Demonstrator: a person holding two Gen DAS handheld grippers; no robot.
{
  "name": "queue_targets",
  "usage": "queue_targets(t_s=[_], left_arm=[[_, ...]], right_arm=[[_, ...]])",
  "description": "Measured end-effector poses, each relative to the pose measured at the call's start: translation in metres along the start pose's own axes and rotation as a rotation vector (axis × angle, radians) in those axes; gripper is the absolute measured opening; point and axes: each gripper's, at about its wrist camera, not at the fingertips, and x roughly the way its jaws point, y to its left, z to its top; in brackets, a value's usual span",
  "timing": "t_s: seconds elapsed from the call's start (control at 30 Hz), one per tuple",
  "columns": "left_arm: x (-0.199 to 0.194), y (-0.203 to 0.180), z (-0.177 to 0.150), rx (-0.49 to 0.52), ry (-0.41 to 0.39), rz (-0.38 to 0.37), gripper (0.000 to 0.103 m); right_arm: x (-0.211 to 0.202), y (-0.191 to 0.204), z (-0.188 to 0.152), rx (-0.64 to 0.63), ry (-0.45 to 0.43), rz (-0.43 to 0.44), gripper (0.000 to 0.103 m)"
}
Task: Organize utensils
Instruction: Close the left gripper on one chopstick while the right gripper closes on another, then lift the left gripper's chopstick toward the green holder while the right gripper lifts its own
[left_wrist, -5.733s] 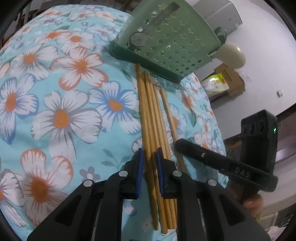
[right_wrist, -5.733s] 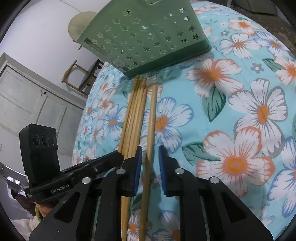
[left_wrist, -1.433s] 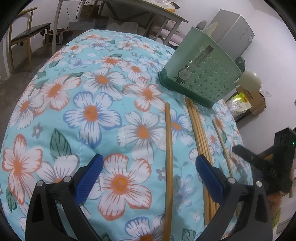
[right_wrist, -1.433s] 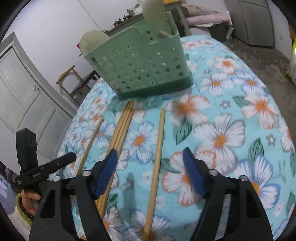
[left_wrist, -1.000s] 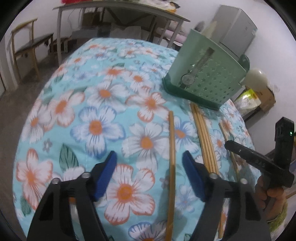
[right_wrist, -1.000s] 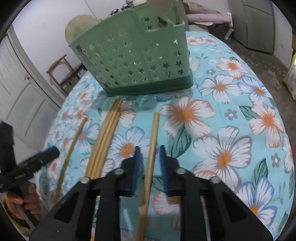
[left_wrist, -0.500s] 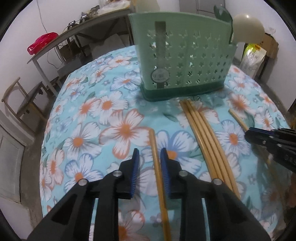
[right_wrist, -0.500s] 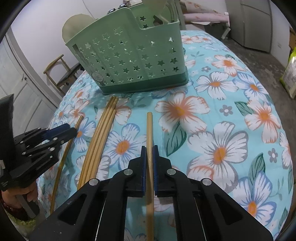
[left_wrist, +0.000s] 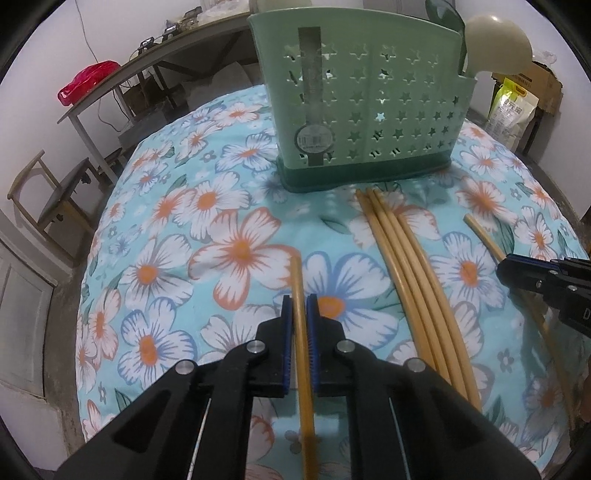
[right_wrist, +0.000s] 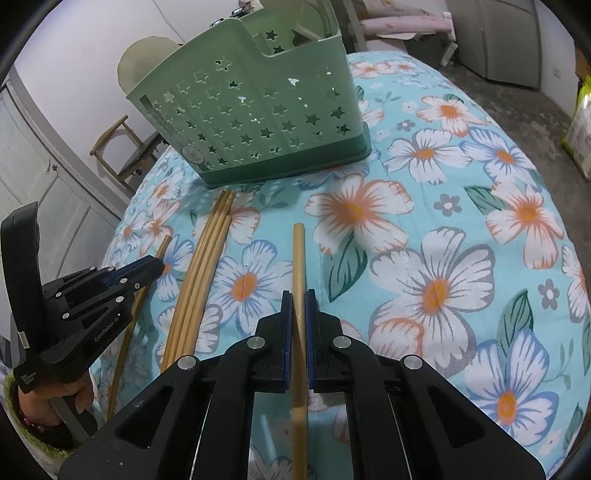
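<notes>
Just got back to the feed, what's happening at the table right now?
A person holds a gripper in each hand. The left gripper, its jaws just closed, pinches one loose chopstick; the right gripper pinches another chopstick. Four more chopsticks lie between them on the floral cloth, before the green utensil basket.

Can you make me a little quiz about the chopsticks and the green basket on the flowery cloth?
1. True or false: the left claw is shut on a single chopstick.
2. How many chopsticks lie side by side in the bundle on the cloth? A: two. B: four. C: seven.
3. Fill in the gap: the little holes in the green basket are shaped like ____.

Key: 1 true; 2 B; 3 stars.
</notes>
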Motion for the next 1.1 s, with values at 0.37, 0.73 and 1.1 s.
queue_targets(t_s=[0.37, 0.73, 1.1], left_arm=[[0.001, -0.001, 0.0, -0.001, 0.004, 0.008, 0.007], [0.006, 0.021, -0.002, -0.119, 0.037, -0.133, 0.007], [0.025, 0.046, 0.018, -0.205, 0.159, -0.291, 0.007]], right_arm=[[0.0, -0.003, 0.0, 0.005, 0.003, 0.004, 0.005], [0.01, 0.001, 0.012, -0.016, 0.014, -0.007, 0.009], [0.018, 0.003, 0.022, -0.029, 0.025, -0.004, 0.009]])
